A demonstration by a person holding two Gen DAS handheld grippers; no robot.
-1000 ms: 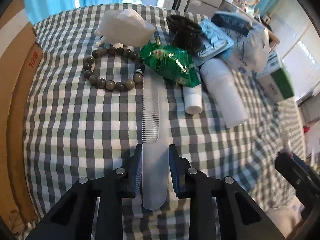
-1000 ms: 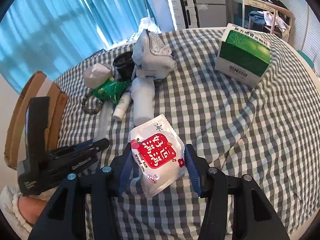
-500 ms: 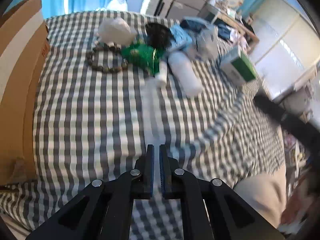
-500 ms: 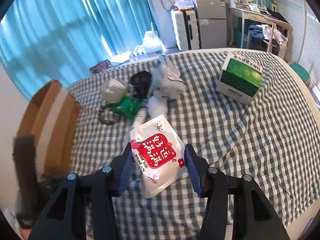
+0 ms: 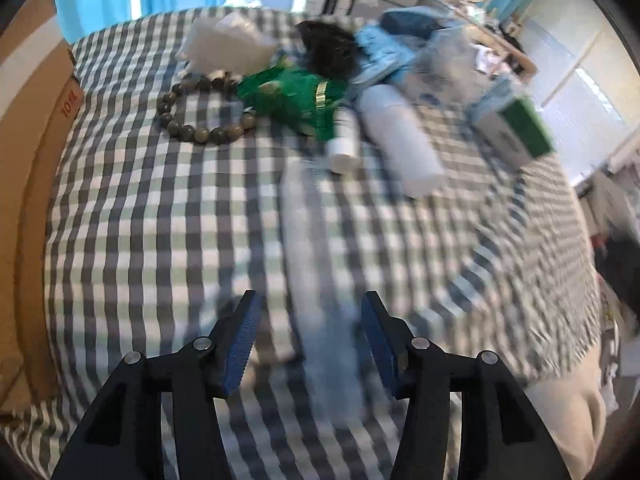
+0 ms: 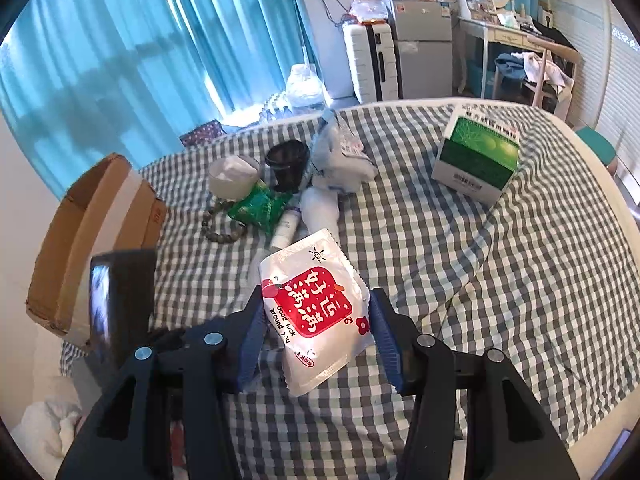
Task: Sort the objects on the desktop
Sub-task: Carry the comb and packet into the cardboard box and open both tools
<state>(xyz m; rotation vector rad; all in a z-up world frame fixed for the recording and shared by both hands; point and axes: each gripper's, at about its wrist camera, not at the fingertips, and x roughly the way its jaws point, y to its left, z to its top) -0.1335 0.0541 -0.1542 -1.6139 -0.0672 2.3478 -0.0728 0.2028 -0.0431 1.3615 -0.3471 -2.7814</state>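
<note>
My left gripper (image 5: 310, 340) is open above the checked cloth, its jaws either side of a pale translucent comb (image 5: 316, 280), which is blurred and lies lengthwise between them. Beyond it lie a bead bracelet (image 5: 200, 114), a green packet (image 5: 296, 98), a small white tube (image 5: 344, 148) and a white bottle (image 5: 404, 140). My right gripper (image 6: 316, 336) is shut on a white snack packet with a red label (image 6: 316, 308), held above the cloth. The left gripper's body (image 6: 120, 312) shows at the left of the right wrist view.
An open cardboard box (image 6: 92, 240) stands at the left edge of the cloth (image 6: 480, 280). A green and white carton (image 6: 476, 160) sits at the right. A black cup (image 6: 288, 164), a white lump (image 6: 234, 178) and a bluish bag (image 6: 340, 156) crowd the far middle.
My left gripper, shut half a second ago, has opened wide and the comb lies between its jaws. The right gripper has risen slightly with the snack packet still in it.
</note>
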